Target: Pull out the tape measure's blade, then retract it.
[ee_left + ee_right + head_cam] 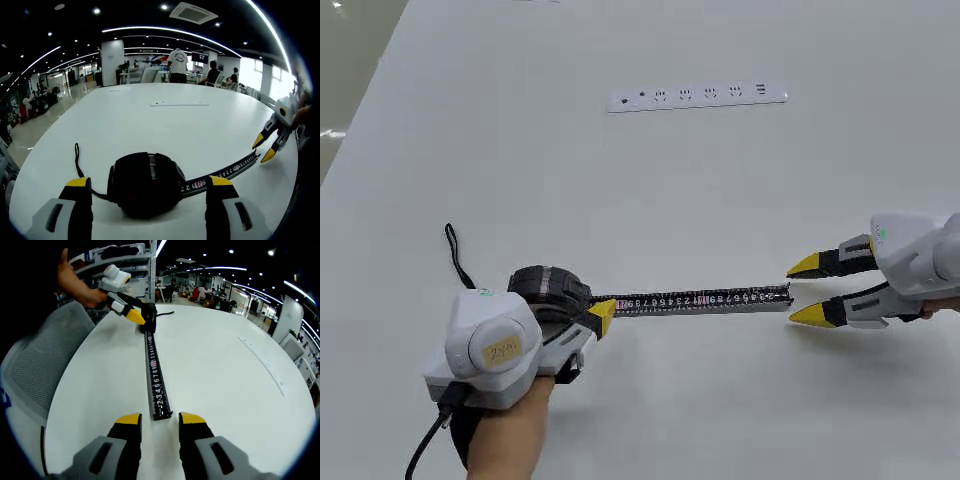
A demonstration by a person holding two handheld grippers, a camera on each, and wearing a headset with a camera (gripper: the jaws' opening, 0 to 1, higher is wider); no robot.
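Note:
The black tape measure case [549, 290] lies on the white table [650, 190] with its blade [705, 299] pulled out to the right. In the left gripper view the case [145, 184] sits between my left gripper's [147, 182] two jaws, with a narrow strip of table showing on each side. The left gripper [582, 322] is open. My right gripper [807, 290] is open too, its yellow tips just past the blade's end. In the right gripper view the blade's end [161, 412] lies just ahead of the gap in my right gripper [161, 419].
A white power strip [698, 96] lies far back on the table. The case's black wrist strap [455, 255] trails to the left. A grey mesh chair [45, 360] stands off the table's edge. People stand in the room behind [177, 62].

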